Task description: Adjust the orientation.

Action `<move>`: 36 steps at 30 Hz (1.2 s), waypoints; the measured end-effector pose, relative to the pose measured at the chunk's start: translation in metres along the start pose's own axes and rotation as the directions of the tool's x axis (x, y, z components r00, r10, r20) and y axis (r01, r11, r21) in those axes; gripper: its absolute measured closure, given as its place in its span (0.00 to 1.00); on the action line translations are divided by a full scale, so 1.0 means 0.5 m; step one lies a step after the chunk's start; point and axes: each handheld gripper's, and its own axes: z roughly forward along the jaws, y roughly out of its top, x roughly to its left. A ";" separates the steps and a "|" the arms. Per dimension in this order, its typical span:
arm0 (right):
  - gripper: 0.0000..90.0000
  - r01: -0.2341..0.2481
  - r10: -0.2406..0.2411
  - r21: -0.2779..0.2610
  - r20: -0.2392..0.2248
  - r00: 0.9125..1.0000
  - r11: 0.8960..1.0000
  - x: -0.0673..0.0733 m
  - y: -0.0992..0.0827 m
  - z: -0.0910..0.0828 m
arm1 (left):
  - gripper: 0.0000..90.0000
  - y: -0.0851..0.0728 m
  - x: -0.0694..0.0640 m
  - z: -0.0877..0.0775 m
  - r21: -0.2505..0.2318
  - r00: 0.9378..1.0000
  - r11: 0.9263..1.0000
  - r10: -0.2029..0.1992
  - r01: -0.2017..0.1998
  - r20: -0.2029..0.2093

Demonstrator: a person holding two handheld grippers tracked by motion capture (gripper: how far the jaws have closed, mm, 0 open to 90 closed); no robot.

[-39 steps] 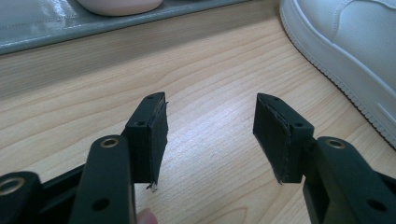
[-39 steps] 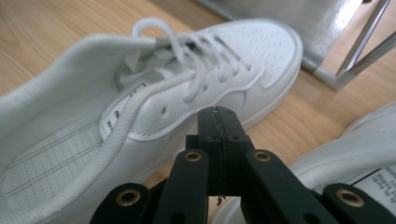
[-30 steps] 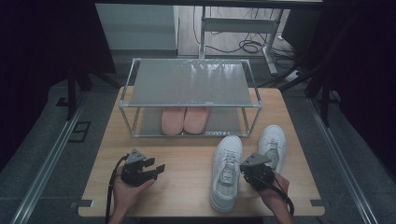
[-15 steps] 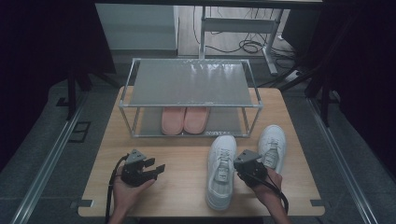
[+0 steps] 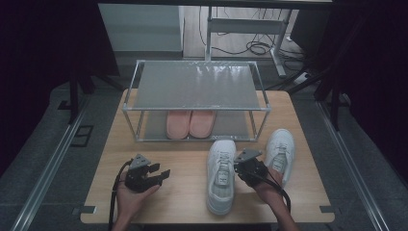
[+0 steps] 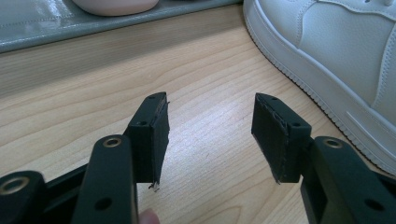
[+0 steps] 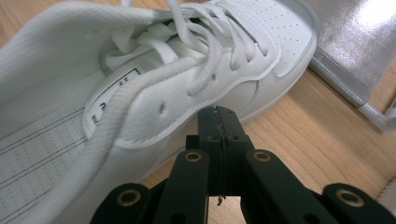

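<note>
Two white sneakers stand on the wooden table, toes toward the rack. My right gripper is shut with nothing between its jaws, and its tip sits against the right side of the nearer sneaker. In the right gripper view the shut jaws meet that sneaker just under its collar. The other sneaker stands to the right of the hand. My left gripper rests at the front left, open and holding nothing. In the left gripper view its jaws frame bare wood, with the sneaker at the right.
A metal two-shelf rack stands at the back of the table, with a pair of pink slippers on its lower shelf. Its lower shelf edge lies just beyond the sneaker's toe. Dark floor and cables lie beyond the table.
My right gripper has moved left, and the nearer sneaker has slid left with it, away from its pair. The left gripper has stayed put.
</note>
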 end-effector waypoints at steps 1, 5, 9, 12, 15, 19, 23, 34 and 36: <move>1.00 -0.001 0.001 -0.001 0.003 1.000 1.000 0.000 0.000 0.002 | 0.52 0.000 0.000 0.000 0.000 1.000 1.000 0.000 0.000 0.001; 1.00 0.004 -0.004 -0.003 -0.006 1.000 1.000 -0.003 0.003 0.006 | 0.52 -0.001 -0.001 0.003 0.005 1.000 1.000 0.001 -0.001 0.002; 1.00 0.019 -0.019 -0.006 -0.017 1.000 1.000 -0.003 0.011 0.012 | 0.52 0.000 -0.002 0.004 0.007 1.000 1.000 0.005 -0.005 0.005; 1.00 0.025 -0.026 -0.014 -0.022 0.999 1.000 -0.001 0.016 0.017 | 0.52 0.000 -0.002 0.004 0.008 1.000 1.000 0.005 -0.005 0.004; 1.00 0.027 -0.028 -0.023 -0.031 0.999 0.999 0.002 0.021 0.022 | 0.52 -0.001 -0.003 0.004 0.010 1.000 1.000 0.007 -0.007 0.005; 1.00 0.025 -0.027 -0.034 -0.045 0.999 0.999 0.004 0.025 0.028 | 0.52 -0.001 -0.002 0.004 0.010 1.000 1.000 0.008 -0.008 0.005; 1.00 0.019 -0.021 -0.035 -0.050 0.999 0.999 0.002 0.024 0.027 | 0.52 -0.001 -0.001 0.004 0.010 1.000 1.000 0.008 -0.008 0.005; 1.00 -0.004 -0.005 -0.162 -0.053 0.999 0.987 0.012 0.001 -0.060 | 0.52 -0.001 -0.003 0.002 0.008 1.000 1.000 0.007 -0.008 0.008; 1.00 -0.008 -0.005 -0.183 -0.069 0.998 0.983 0.017 -0.006 -0.075 | 0.52 -0.001 -0.003 0.002 0.006 1.000 1.000 0.007 -0.007 0.008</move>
